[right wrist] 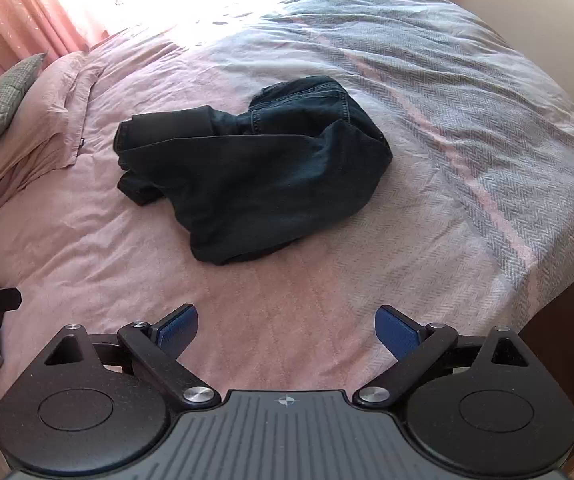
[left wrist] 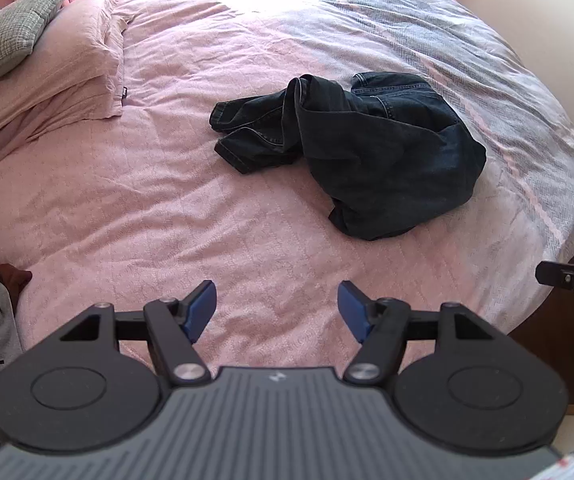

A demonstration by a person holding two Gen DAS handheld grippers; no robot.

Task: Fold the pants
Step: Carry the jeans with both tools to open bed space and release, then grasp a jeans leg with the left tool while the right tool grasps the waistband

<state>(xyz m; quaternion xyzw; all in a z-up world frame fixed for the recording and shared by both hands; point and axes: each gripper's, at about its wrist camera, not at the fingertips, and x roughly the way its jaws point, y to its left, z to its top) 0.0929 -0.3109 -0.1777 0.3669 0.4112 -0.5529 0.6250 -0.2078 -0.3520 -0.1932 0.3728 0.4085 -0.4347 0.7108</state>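
Jeans [left wrist: 351, 148] lie crumpled on the bed [left wrist: 127, 200], ahead of both tools. Left tool [left wrist: 277, 304] and right tool [right wrist: 286, 326] hang open, empty.

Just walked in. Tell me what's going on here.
A person is holding a two-finger gripper in each hand above a bed with a pink cover. A pair of dark jeans lies crumpled in a heap near the middle of it, not yet spread out or folded. The left gripper and the right gripper both stand open with nothing between their pads, short of the jeans. Neither touches the cloth. Pillows lie at the left.
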